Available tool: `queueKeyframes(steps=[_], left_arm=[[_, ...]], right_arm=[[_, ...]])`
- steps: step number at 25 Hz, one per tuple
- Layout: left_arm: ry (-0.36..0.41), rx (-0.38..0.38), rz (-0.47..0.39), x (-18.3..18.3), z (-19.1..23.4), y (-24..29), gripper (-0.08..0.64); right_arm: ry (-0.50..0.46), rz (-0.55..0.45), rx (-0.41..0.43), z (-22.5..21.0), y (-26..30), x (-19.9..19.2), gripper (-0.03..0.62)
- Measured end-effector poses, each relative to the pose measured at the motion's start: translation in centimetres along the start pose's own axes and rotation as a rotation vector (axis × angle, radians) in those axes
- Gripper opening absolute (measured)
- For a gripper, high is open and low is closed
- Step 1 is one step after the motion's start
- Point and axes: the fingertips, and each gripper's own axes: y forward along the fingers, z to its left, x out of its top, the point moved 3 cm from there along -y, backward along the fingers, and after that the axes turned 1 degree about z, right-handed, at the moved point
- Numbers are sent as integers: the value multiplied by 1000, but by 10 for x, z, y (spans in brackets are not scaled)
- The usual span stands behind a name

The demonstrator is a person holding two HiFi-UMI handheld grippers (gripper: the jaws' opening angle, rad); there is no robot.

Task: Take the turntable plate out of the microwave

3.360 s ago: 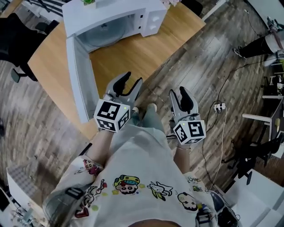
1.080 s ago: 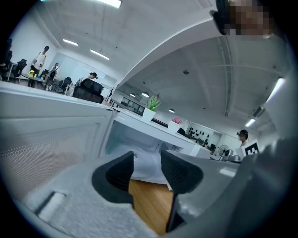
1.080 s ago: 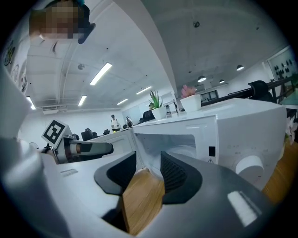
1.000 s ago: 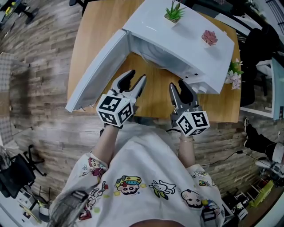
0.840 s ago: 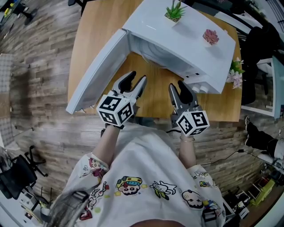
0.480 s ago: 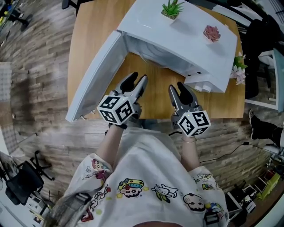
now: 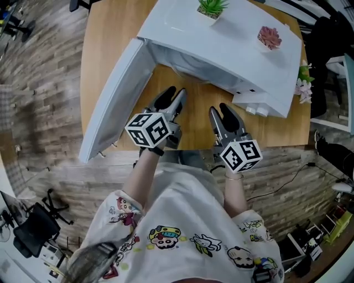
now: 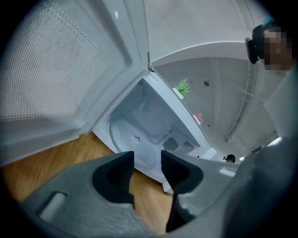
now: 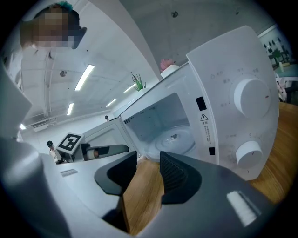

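The white microwave (image 7: 221,41) stands on the wooden table (image 7: 193,124) with its door (image 7: 110,94) swung wide to the left. Inside, the clear glass turntable plate (image 8: 132,142) lies flat on the cavity floor, and the right gripper view shows the plate (image 9: 174,138) too. My left gripper (image 7: 173,98) hovers over the table in front of the opening, open and empty (image 8: 147,160). My right gripper (image 7: 221,112) hangs beside it, nearer the control panel. Its jaws have just been closing a little but stand open with nothing between them (image 9: 148,160).
A green potted plant (image 7: 209,6) and a pink one (image 7: 269,37) sit on top of the microwave. Two round knobs (image 9: 251,97) are on its front panel. Flowers (image 7: 303,85) stand at the table's right edge. An office chair (image 7: 33,226) is on the floor at the left.
Both grippers have sunk toward the table in front of the microwave. The left one has rolled and edged closer to the opening.
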Motion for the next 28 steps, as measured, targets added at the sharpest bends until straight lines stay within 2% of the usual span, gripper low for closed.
queueKeyframes(steps=[11,20,28], left_arm=[[-137,6,-19,-10,34,34,179],[-222,19,7,-22,55,60,179],[-232,18,-5,-20,61,75,138]], right_arm=[[51,3,-18,-6,-1,-13,150],[71,10,-36,-10,-3,-19,149],[77,21,-52,-17,-5,-21,147]])
